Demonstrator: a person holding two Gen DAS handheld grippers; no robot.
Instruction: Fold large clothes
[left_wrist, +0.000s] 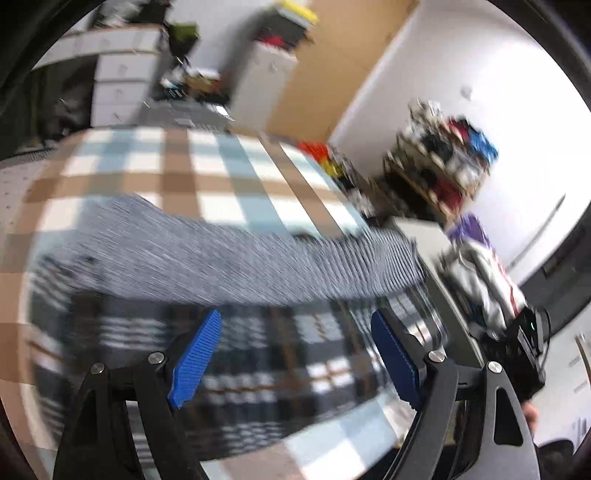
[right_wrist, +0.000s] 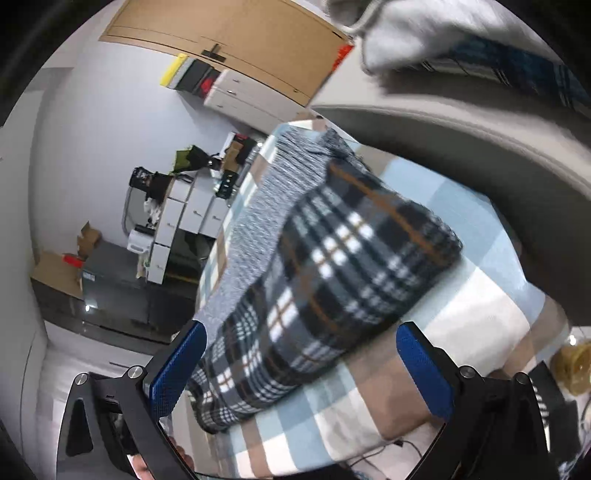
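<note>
The work surface is a bed (right_wrist: 461, 332) covered with a checked sheet in pale blue, tan and white. The task garment, a dark plaid garment (right_wrist: 332, 266) in navy, white and orange-brown, lies on this sheet in a folded bundle. A grey knit lining (right_wrist: 258, 206) shows along one long edge of the bundle; in the left wrist view the same lining (left_wrist: 229, 254) runs as a grey band across the frame above the tool, with the plaid (left_wrist: 258, 362) beneath and between the fingers. That view is strongly blurred, so fine detail of the fabric cannot be read.

Left tool (left_wrist: 295, 358): both blue pads stand wide apart above the plaid cloth. No fabric is pinched between them. Whether the fingertips touch the cloth cannot be told.

Right tool (right_wrist: 303, 369): the blue pads are likewise spread. The near end of the plaid bundle lies in the gap between them, close to the left pad (right_wrist: 177, 365), but neither pad presses on it.

In the left wrist view, a black device (left_wrist: 517, 350) appears at the right edge, with part of a hand (left_wrist: 530, 413) below it.

Surroundings: white drawer units (right_wrist: 184, 221) and a grey cabinet (right_wrist: 114, 280) stand beside the bed. A large brown board (right_wrist: 229, 44) leans on the white wall. A shelf of mixed coloured items (left_wrist: 443, 162) stands past the far corner of the bed. A pale grey cloth (right_wrist: 406, 33) lies blurred at the top of the right wrist view.
</note>
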